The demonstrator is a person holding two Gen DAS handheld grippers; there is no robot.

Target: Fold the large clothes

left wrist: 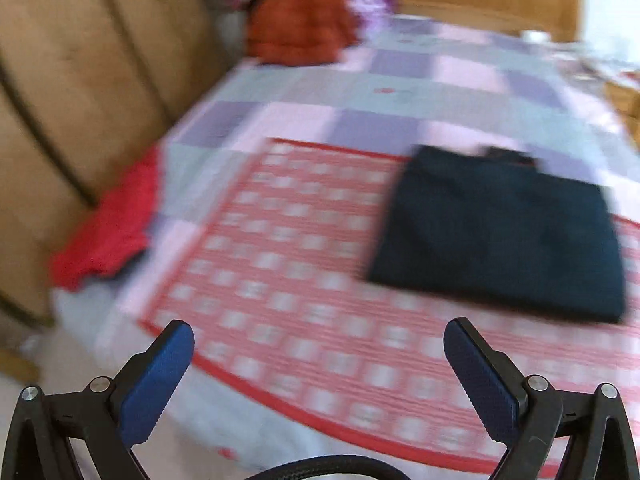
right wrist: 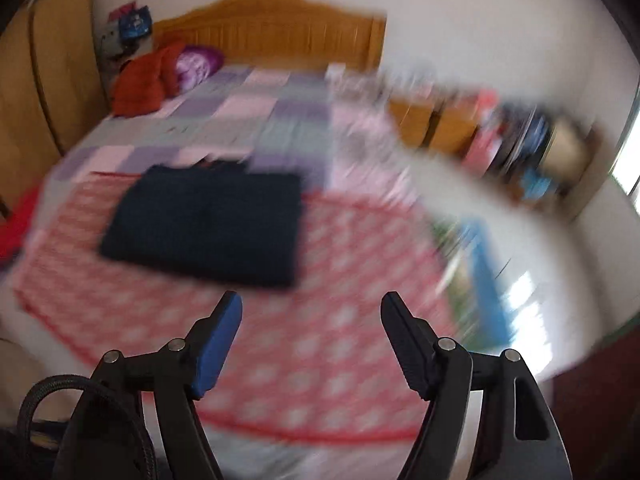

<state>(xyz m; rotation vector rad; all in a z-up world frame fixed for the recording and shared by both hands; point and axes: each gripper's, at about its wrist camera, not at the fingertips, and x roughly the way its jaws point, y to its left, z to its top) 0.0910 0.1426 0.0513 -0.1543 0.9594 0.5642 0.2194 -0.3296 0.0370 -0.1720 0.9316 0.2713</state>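
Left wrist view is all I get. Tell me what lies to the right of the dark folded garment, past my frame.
Observer: The red patterned mat runs on to the bed's right edge; beyond it stands a blue object, blurred.
Operator: Report the right gripper.
Observer: The right gripper hangs over the mat, jaws open, nothing between them.
Operator: Say what is behind the bed.
Observer: The wooden headboard has an arched top, and low wooden cabinets stand to its right.
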